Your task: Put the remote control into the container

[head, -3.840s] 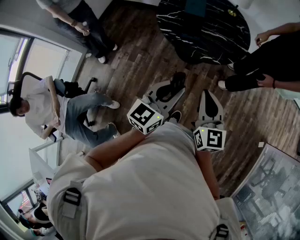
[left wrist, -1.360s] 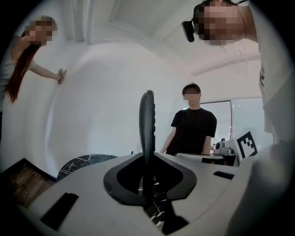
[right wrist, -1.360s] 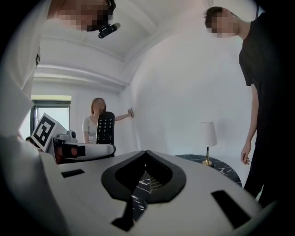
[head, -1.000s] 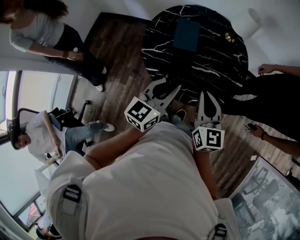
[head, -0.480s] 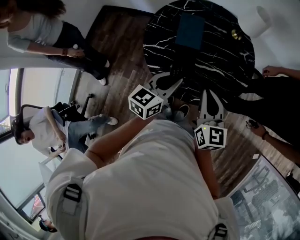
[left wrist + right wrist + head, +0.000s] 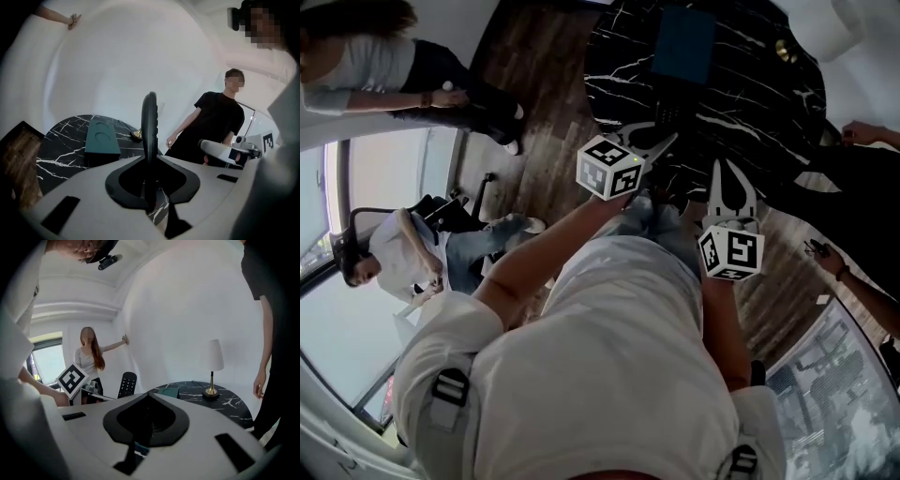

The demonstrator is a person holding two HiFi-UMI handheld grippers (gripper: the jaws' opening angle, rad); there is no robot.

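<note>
Left gripper [image 6: 649,141] clamps the remote control [image 6: 149,126] edge-up near the container [image 6: 101,138] on the table [image 6: 61,157] — likely to drop it in — right gripper [image 6: 149,395] pinched closed on nothing, farther from the container.

Head view overhead; gripper views level, sharing table [image 6: 750,94]

This is an indoor room furnished like a lounge, though it is used more like a workplace. A dark wood floor [image 6: 534,84] carries a round black marble table [image 6: 750,94]. A lamp [image 6: 213,365] with a white shade and a brass foot stands near the table's far edge. The walls [image 6: 187,310] are plain white, and tall windows [image 6: 380,178] fill one side. A seated person [image 6: 403,253] is on a wheeled chair [image 6: 464,202] by the windows. A standing person [image 6: 384,66] is by the wall.
</note>
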